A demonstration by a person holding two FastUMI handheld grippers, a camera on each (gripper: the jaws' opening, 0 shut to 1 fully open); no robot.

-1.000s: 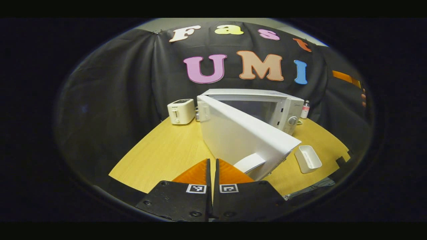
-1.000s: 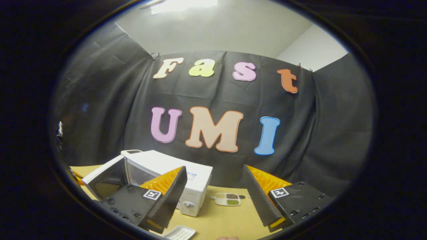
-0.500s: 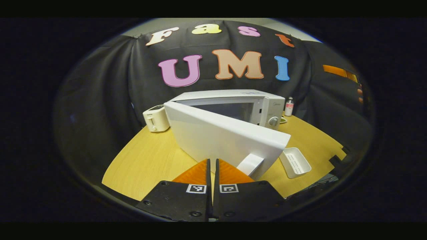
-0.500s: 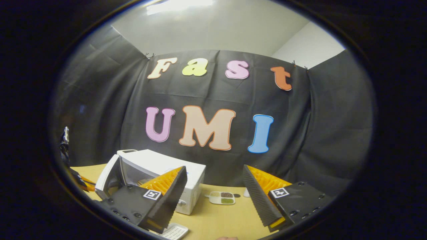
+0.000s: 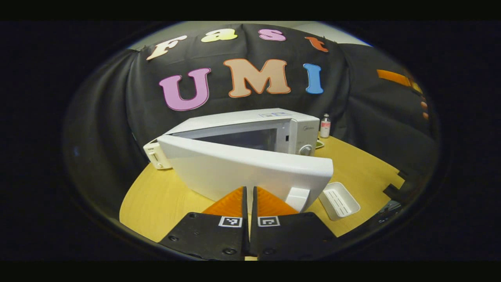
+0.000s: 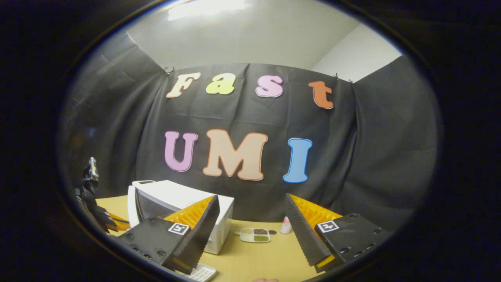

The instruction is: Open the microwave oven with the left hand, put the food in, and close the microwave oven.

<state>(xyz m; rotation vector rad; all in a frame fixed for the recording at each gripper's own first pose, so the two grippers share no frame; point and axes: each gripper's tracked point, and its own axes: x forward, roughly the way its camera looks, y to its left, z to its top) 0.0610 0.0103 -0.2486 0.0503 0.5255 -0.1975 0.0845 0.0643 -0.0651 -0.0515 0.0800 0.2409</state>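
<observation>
Both views: microwave (image 5: 250, 133) door (image 5: 250, 172) ajar; toaster (image 5: 154, 154) left view.

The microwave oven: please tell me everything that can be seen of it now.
The white box-shaped microwave oven stands on the light wooden table before the black cloth. Its door, hinged at the left, stands partly open, with a handle near the free edge. A round knob sits on the right panel. The shut left gripper is close before the door; contact is unclear.
</observation>
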